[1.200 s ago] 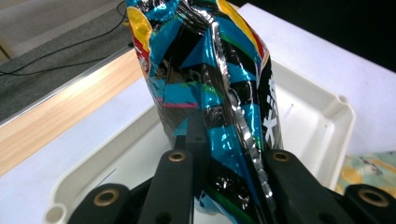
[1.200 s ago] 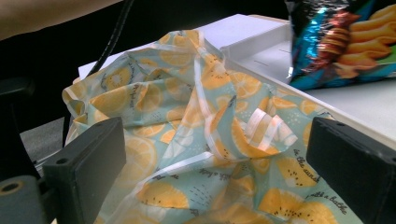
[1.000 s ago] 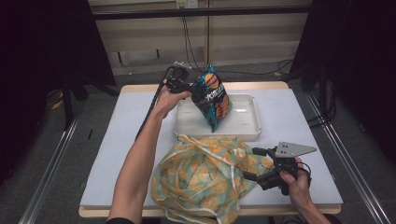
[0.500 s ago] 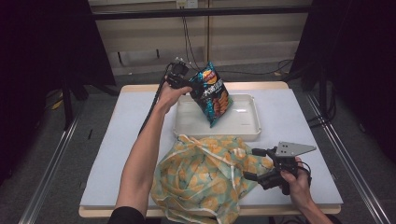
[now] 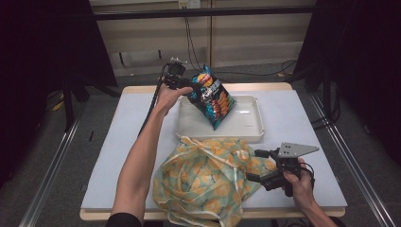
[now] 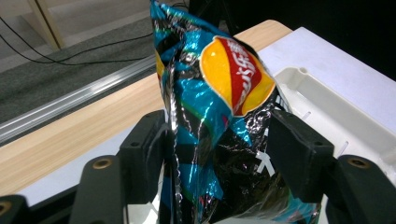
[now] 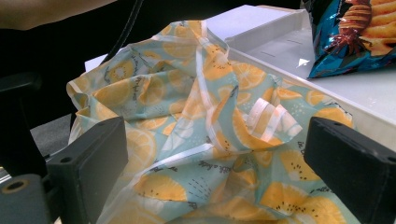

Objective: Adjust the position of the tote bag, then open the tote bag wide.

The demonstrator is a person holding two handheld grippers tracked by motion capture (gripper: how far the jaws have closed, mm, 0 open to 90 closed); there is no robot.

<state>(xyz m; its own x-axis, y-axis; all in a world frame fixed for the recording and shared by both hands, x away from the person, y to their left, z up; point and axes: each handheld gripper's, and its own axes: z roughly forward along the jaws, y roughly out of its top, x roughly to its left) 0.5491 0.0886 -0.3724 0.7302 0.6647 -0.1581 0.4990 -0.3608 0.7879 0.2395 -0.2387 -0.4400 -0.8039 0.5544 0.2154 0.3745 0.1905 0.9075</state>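
Observation:
A blue and black chip bag hangs over the left part of the white tray, held by its top edge. My left gripper is shut on that bag, with the foil pinched between both jaws. A cloth bag with an orange-slice print lies crumpled at the table's front middle. My right gripper stands open at the cloth bag's right edge, its jaws wide apart, with the fabric just ahead of them. The chip bag's lower corner hangs above the tray.
The white table has bare surface to the left of the forearm and to the right of the tray. A black cable trails from the left gripper along the arm. Dark curtains and floor cables surround the table.
The left gripper has lifted the chip bag a little higher and slightly left over the tray. The right gripper has stayed beside the cloth bag.

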